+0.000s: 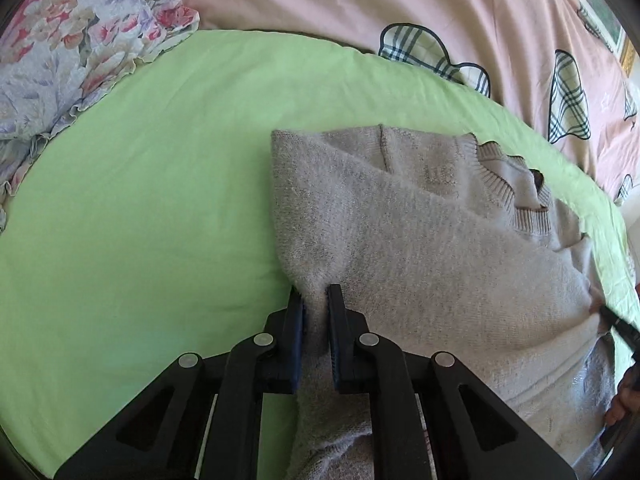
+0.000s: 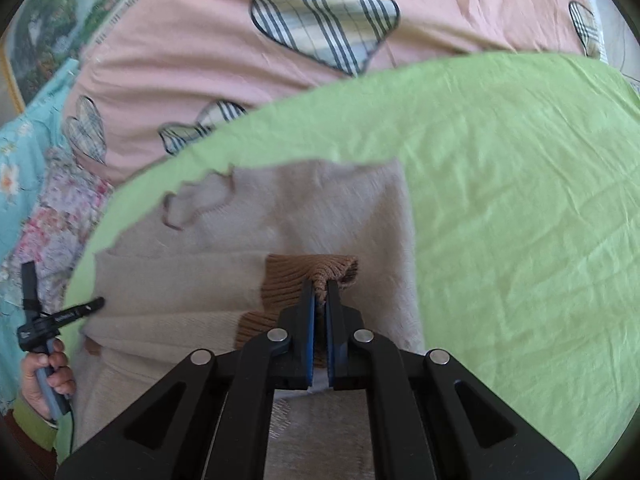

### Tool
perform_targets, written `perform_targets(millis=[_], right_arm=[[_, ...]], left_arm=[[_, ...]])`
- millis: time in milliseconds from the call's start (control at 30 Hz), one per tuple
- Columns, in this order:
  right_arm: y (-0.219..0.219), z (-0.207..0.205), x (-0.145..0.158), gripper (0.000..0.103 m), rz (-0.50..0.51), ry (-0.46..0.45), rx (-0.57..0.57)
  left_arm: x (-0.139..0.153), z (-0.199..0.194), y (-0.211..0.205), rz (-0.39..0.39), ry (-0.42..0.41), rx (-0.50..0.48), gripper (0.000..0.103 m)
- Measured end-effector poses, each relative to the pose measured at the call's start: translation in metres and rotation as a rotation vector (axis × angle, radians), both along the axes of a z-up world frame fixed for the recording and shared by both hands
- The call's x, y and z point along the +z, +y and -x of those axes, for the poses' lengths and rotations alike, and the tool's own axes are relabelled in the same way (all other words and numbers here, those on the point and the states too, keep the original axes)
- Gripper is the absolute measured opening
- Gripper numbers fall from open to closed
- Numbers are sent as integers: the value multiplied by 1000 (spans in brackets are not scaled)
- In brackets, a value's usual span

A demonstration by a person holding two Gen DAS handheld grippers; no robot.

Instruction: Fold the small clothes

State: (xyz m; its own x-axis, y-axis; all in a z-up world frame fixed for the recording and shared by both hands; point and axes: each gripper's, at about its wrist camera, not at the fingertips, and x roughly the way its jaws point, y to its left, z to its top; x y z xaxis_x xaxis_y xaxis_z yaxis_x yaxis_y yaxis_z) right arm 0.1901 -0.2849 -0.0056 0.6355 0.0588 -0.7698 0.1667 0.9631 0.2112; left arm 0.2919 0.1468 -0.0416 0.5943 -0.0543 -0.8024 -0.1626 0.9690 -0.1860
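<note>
Left tool [image 1: 315, 294] is pinching a fold of the grey sweater [image 1: 420, 240] along its near left edge, with knit bunched between its closed fingers. Right tool [image 2: 320, 286] is pressed together on the brown ribbed cuff [image 2: 308, 276], which lies on top of the sweater's body. The sweater rests on the green sheet [image 1: 140, 200] of the bed, partly folded, with a sleeve laid across the chest and the ribbed neckline [image 1: 516, 196] toward the far side.

The knit looks soft, light and floppy, so it will likely sag and stretch between the two grips rather than hold a crease. Doubled edges, the cuff and the hem seem the firmest places to take hold; a single loose layer would probably pull out of shape.

Beyond the sheet lie a pink quilt [image 2: 200, 60] with plaid hearts and a floral pillow [image 1: 72, 52]. The right wrist view is blurred, so the sweater's far edge there is hard to read. The hem nearest the cameras is hidden under both tools.
</note>
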Motion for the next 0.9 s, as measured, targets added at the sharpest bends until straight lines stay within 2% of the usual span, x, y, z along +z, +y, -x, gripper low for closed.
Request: perform_targets(millis=[67,167,233,300,333,400,433,500,567,700,833,900], right_arm=[[-4,5,-3,7,7,25,-34],[-4,19,11,8,6,-25,-74],[10,22,25,8,-18,-89,-27],[26,13,26,10,-56,-96,52],[38,5,23,11,-62,-80,99],[52,-10,8,25,-67,-22,144],[57,-15,0,28,-61,15,142],[58,-20,-18,30,-66,105,131],[53,-8,-21,30,-83,93,126],[45,29,1,31,-76,38,92],[38,67,20,35,-94,-12,85],[39,85,25,36,-93,-24,92]], left_arm=[[5,2,0,-10,7,1,18],[17,18,2,-23,0,18,20],[19,30,0,-12,-7,11,22],[17,39,-5,-25,3,7,24],[15,42,-8,-40,8,3,25],[9,46,-10,-64,21,3,26],[8,48,-9,-59,22,6,27],[10,53,-3,-39,21,12,29],[15,60,0,-39,18,16,30],[32,85,4,-33,-5,16,31],[42,132,6,8,-23,3,48],[42,159,6,14,-21,-10,50]])
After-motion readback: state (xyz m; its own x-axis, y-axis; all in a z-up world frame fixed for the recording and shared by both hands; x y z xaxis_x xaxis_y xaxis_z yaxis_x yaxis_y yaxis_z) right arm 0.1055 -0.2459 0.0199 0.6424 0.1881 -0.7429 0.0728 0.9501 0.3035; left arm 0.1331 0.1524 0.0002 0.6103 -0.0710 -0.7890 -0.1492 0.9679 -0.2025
